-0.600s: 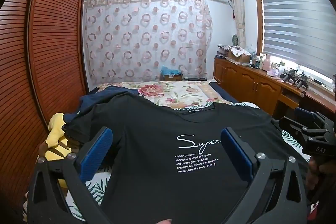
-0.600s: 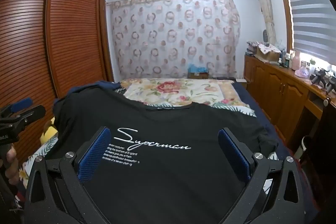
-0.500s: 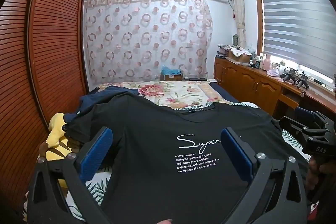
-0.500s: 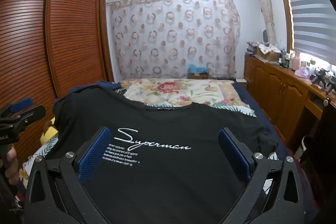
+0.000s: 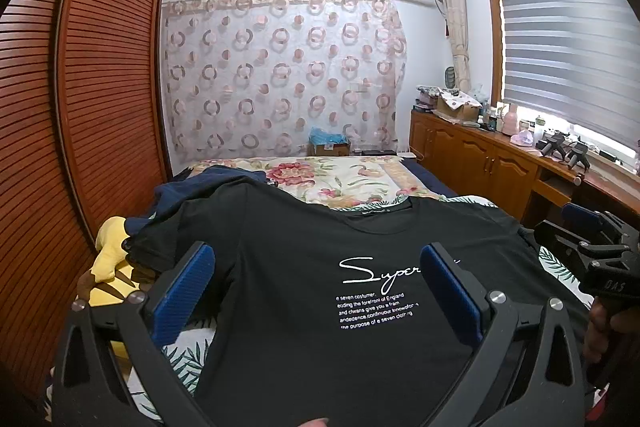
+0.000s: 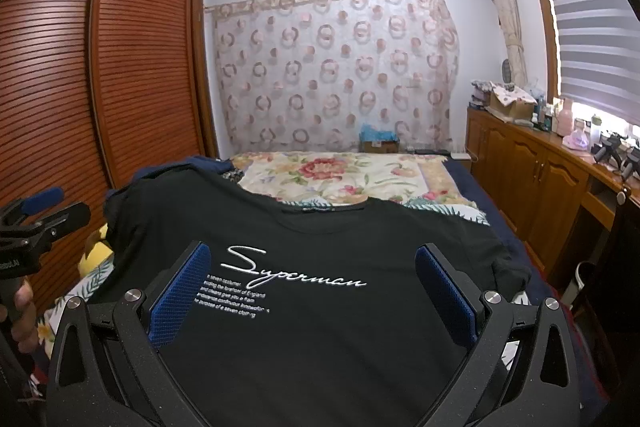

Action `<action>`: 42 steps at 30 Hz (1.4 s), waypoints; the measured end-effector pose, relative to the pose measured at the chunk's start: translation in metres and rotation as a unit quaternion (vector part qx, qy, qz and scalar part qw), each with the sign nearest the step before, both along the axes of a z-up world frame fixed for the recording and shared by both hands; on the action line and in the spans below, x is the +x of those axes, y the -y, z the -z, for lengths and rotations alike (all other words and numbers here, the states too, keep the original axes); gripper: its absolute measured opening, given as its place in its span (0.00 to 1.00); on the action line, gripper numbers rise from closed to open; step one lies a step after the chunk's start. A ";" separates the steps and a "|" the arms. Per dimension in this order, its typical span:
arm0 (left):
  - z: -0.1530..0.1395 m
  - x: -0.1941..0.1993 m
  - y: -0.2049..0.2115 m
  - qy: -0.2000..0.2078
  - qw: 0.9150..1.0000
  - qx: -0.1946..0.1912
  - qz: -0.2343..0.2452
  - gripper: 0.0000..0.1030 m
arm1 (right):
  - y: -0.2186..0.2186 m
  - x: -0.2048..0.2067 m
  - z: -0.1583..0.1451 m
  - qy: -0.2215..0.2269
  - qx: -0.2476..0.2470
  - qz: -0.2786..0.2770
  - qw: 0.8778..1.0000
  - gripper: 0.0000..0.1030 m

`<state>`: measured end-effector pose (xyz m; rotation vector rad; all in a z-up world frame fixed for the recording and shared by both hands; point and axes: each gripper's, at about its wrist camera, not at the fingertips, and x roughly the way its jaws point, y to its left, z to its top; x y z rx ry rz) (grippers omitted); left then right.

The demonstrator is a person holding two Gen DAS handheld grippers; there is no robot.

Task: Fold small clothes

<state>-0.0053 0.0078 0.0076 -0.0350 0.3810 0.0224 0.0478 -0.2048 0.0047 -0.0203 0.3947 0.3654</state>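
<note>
A: The black cotton T-shirt with white script lettering point(image 6: 320, 267) lay spread front-up across the near end of the bed with the floral quilt point(image 6: 340, 175). The left hand-held gripper point(image 5: 316, 291) hovered over it with its blue pads wide apart and nothing between them, and the right hand-held gripper point(image 6: 312, 287) was just as empty and spread.

B: What risk did the observer see?

A: The shirt's left sleeve overlapped a heap of dark navy clothing point(image 5: 192, 187) beside a yellow plush toy point(image 5: 108, 251), so a low pinch there could probably have dragged the wrong fabric along. The right sleeve hung bunched near the bed's edge and might have slid off.

B: Any containers?

A: A brown cardboard box point(image 6: 380, 145) sat beyond the bed with something blue and crumpled on top, and another open box point(image 6: 510, 103) stood on the wooden tabletop point(image 6: 560, 147); its contents could not be told
</note>
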 end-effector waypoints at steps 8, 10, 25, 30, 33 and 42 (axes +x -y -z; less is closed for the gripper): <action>0.001 -0.001 -0.003 0.001 1.000 0.000 0.000 1.00 | 0.000 -0.001 -0.002 0.001 0.001 0.000 1.000 1.00; 0.001 -0.001 -0.002 0.001 1.000 0.000 0.000 1.00 | -0.004 -0.001 -0.004 0.001 0.001 -0.001 1.000 1.00; -0.002 0.001 -0.007 0.001 1.000 0.002 -0.001 1.00 | -0.003 -0.001 -0.003 0.002 0.001 -0.001 1.000 1.00; -0.002 0.001 -0.005 0.003 1.000 0.002 -0.002 1.00 | -0.003 -0.001 -0.002 0.003 0.000 -0.001 1.000 1.00; -0.002 0.001 -0.005 0.003 1.000 0.003 -0.002 1.00 | -0.006 -0.001 -0.006 0.003 0.000 -0.001 1.000 1.00; -0.003 0.001 -0.006 0.004 1.000 0.004 -0.002 1.00 | -0.005 -0.001 -0.005 0.003 0.000 -0.002 1.000 1.00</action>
